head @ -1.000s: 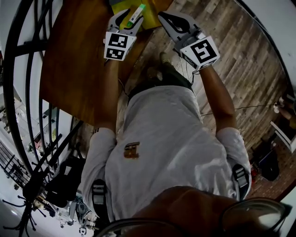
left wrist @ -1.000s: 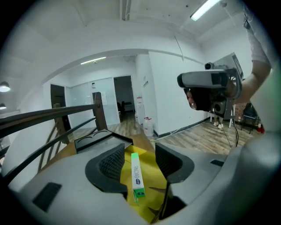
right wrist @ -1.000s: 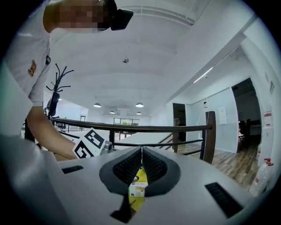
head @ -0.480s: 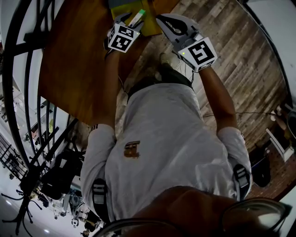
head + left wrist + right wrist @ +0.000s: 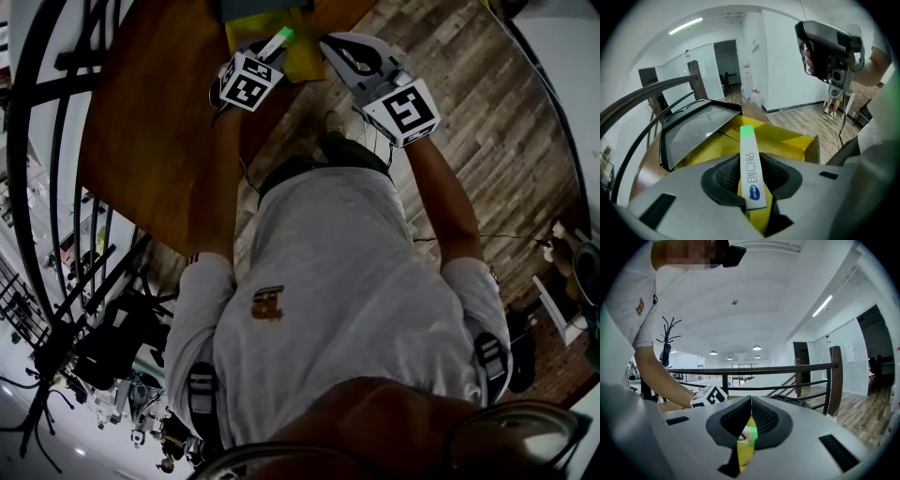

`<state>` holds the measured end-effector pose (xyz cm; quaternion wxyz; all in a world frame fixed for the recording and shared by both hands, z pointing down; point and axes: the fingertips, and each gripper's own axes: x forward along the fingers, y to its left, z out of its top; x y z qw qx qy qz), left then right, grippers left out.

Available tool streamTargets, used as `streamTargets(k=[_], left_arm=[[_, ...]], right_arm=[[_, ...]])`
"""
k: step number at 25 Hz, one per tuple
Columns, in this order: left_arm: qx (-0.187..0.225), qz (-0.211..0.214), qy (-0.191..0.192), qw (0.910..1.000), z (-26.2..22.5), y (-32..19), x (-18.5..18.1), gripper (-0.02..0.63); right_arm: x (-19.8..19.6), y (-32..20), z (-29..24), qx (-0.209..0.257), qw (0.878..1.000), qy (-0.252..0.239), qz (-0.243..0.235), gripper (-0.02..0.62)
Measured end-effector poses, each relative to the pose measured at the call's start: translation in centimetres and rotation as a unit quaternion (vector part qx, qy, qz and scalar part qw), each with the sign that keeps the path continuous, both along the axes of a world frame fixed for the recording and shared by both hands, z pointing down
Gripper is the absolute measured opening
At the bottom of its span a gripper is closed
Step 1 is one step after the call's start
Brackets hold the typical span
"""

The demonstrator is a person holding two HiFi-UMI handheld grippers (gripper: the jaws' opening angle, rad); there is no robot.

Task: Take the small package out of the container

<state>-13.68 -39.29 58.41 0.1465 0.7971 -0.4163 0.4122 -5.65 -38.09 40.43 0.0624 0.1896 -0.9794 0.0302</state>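
A slim white package with a green tip (image 5: 278,42) stands slanted out of the yellow container (image 5: 305,61) at the table's far edge. My left gripper (image 5: 267,52) is around it. In the left gripper view the package (image 5: 751,173) lies between the black pads (image 5: 724,176). The jaws are closing, with a sliver of yellow still showing on its right side. My right gripper (image 5: 328,42) hovers by the container's right edge. Its jaws (image 5: 746,420) are shut, and the yellow container (image 5: 744,451) shows through the slit below the tips.
The container sits on a brown wooden table (image 5: 159,131) beside a black railing (image 5: 37,187). A dark-framed grey lid (image 5: 698,126) stands open at the container's left. Plank floor (image 5: 487,122) lies to the right. The person's body fills the lower half of the head view.
My left gripper has pushed forward over the container, and its jaws have narrowed around the package. My right gripper has barely moved.
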Motion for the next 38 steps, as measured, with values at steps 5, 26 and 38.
streamTargets(k=[5, 26, 38], left_arm=[[-0.004, -0.012, 0.002, 0.9999, 0.1, 0.2, 0.2, 0.107], [0.321, -0.151, 0.200, 0.9135, -19.9, 0.7, -1.1, 0.104], [0.471, -0.158, 0.231, 0.8366, -28.6, 6.6, -3.2, 0.104]], right_arm=[[0.7, -0.5, 0.6, -0.007, 1.000, -0.003, -0.014, 0.032], [-0.9, -2.3, -4.2, 0.011, 0.994, -0.069, -0.078, 0.032], [-3.1, 1.2, -8.6, 0.018, 0.989, -0.124, -0.073, 0.032]])
